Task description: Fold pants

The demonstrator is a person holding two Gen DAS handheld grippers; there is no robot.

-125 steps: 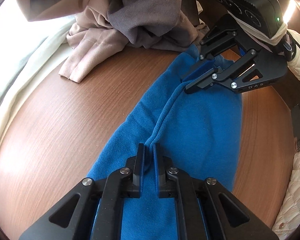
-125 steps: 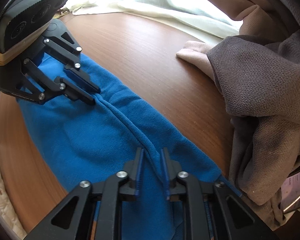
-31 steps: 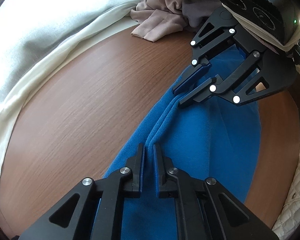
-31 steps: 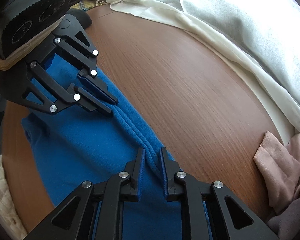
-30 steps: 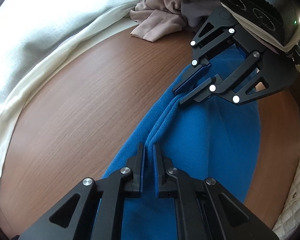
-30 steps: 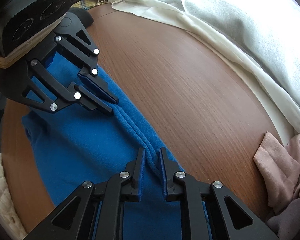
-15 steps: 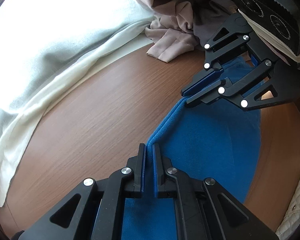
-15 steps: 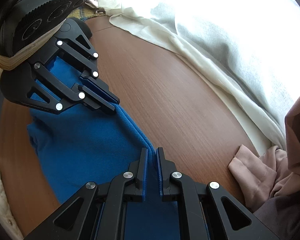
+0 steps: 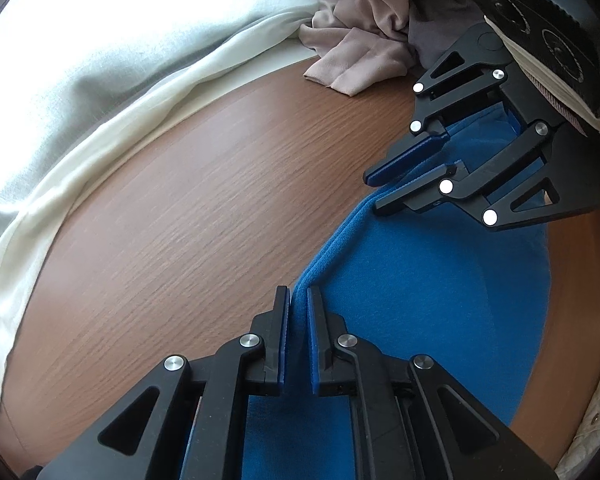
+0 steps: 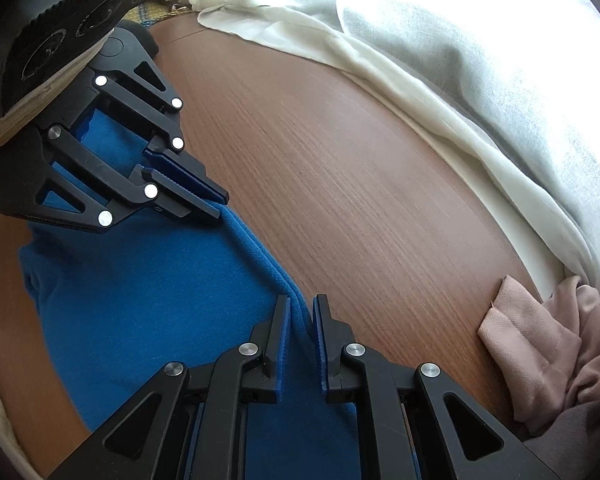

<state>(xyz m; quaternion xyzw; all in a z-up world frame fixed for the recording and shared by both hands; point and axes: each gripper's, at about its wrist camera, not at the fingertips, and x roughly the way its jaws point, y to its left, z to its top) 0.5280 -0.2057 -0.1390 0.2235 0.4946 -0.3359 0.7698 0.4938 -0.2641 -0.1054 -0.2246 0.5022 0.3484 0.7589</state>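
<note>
The blue pants (image 9: 420, 280) are lying on a round wooden table (image 9: 180, 208), opposite the white curtain (image 10: 440, 92) draping along its far rim. The left gripper (image 9: 299, 300) and right gripper (image 10: 301, 308) are each pinching the pants' folded edge, while pink clothes (image 10: 540, 348) are sitting heaped beside the curtain.

Your work surface is a brown wood-grain table (image 9: 188, 208) with a rounded edge, filling the middle of both views. The blue pants (image 9: 428, 280) lie directly on it, at the lower right of your left wrist view and the lower left of your right wrist view, with one folded edge raised off the wood. A heap of pinkish-beige and grey clothes (image 9: 360, 60) rests on the tabletop at the upper right of the left view. A cream cloth (image 10: 400, 92) drapes along the table's far edge, under the bright window.
</note>
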